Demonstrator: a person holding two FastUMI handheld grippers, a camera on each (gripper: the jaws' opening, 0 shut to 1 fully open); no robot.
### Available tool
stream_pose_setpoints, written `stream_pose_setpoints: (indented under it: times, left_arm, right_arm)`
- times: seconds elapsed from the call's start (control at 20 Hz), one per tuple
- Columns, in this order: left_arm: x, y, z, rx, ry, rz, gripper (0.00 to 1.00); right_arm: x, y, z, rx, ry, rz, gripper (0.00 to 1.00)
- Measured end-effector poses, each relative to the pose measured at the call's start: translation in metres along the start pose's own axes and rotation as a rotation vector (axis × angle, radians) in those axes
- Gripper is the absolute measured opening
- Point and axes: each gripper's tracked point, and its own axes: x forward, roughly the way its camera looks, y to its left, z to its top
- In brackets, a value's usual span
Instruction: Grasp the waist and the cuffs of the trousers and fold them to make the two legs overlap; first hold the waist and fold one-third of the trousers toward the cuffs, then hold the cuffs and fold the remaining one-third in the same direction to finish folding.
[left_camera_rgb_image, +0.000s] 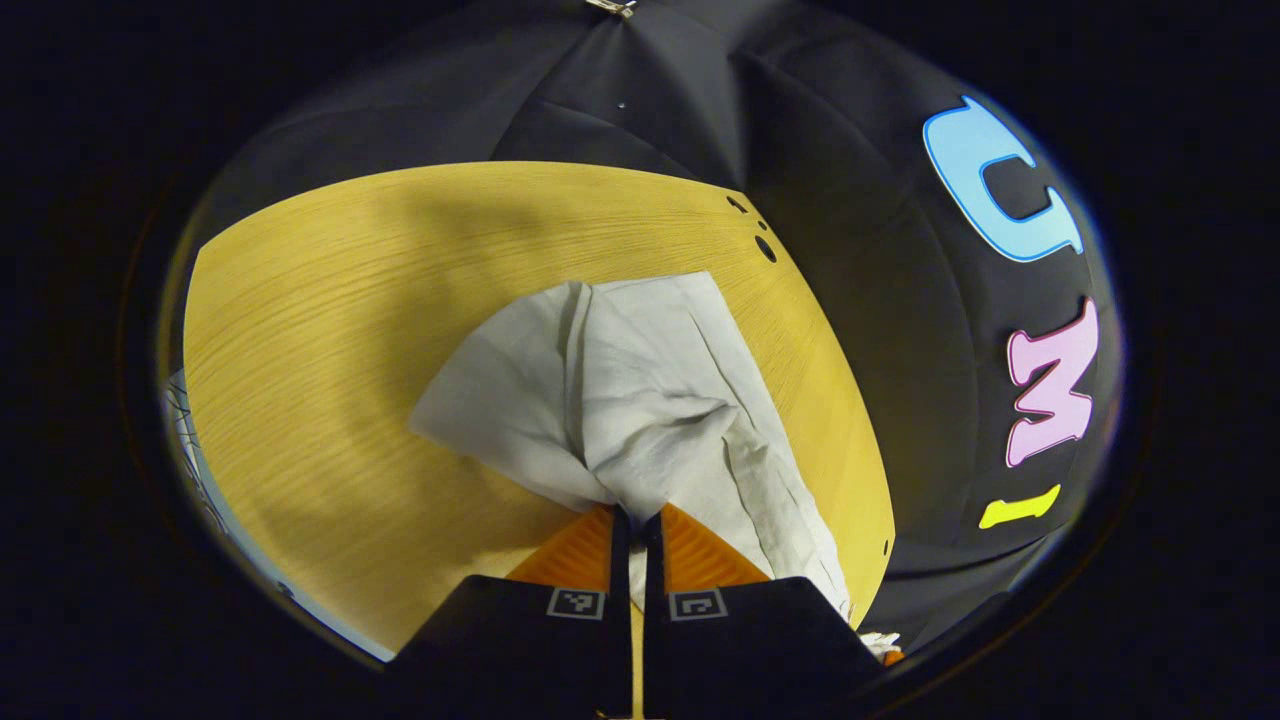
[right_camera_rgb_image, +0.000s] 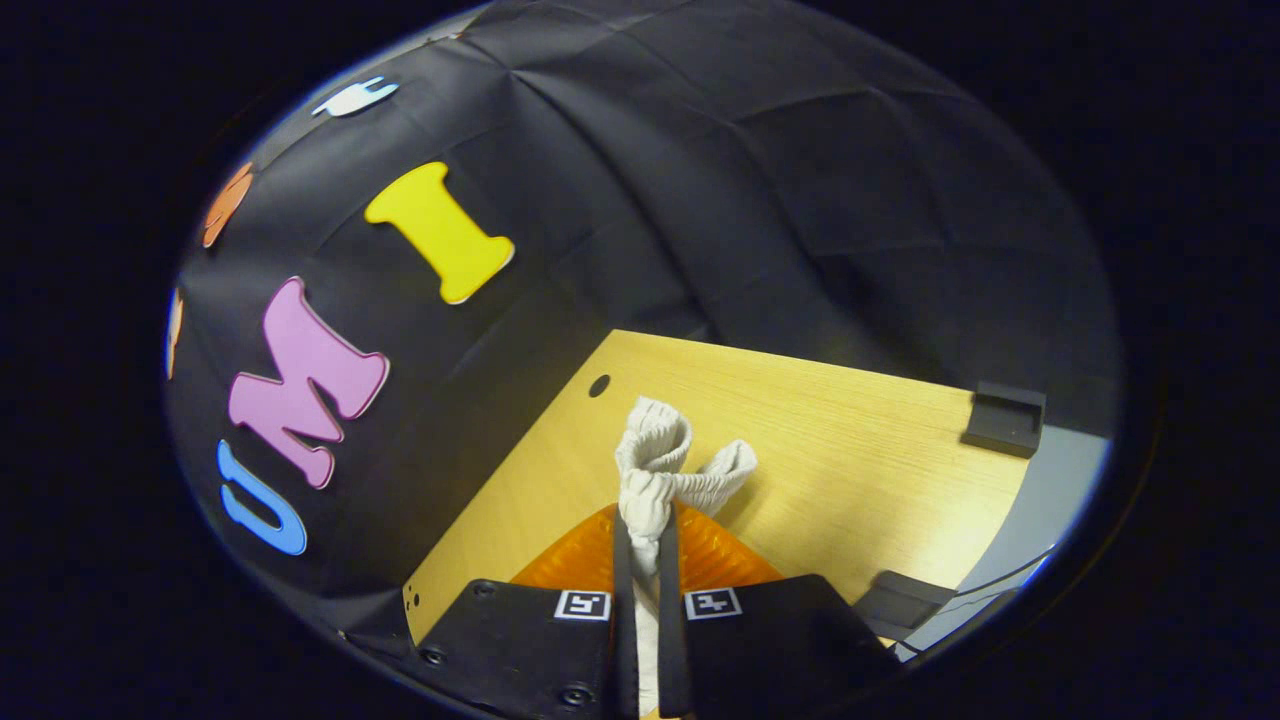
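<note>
Pale grey-white trousers (left_camera_rgb_image: 640, 400) lie rumpled on the wooden table (left_camera_rgb_image: 330, 340), spreading away from my left gripper (left_camera_rgb_image: 634, 520). That gripper is shut on a bunched part of the cloth at its near end. In the right gripper view, my right gripper (right_camera_rgb_image: 645, 525) is shut on a ribbed, elastic-looking edge of the trousers (right_camera_rgb_image: 655, 455), which sticks up between the fingers in two curled lobes above the table (right_camera_rgb_image: 850, 470). I cannot tell which end is the waist and which the cuffs.
The booth's black cloth wall surrounds the table on the far sides. Small holes (left_camera_rgb_image: 765, 248) mark the table's far corner. Two dark brackets (right_camera_rgb_image: 1005, 418) (right_camera_rgb_image: 900, 600) sit at the table's right edge, with a grey floor beyond.
</note>
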Motion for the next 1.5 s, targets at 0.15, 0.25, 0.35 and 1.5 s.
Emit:
stream_pose_setpoints:
  times: [0.15,0.25,0.35,1.5]
  left_arm:
    - [-0.002,0.002,-0.005,0.042,-0.003,0.003,0.1]
    - [-0.002,0.002,-0.005,0.062,-0.003,0.007,0.1]
    - [-0.001,0.001,-0.005,0.065,-0.001,0.003,0.1]
    - [-0.003,0.001,-0.003,-0.019,-0.005,-0.037,0.1]
  right_arm:
    - [0.004,0.005,-0.008,0.021,0.005,0.095,0.12]
    - [0.01,0.005,-0.014,0.047,0.019,0.161,0.12]
    - [0.013,0.005,-0.023,0.011,0.065,0.217,0.12]
    - [0.01,0.006,-0.008,-0.475,0.701,0.356,0.19]
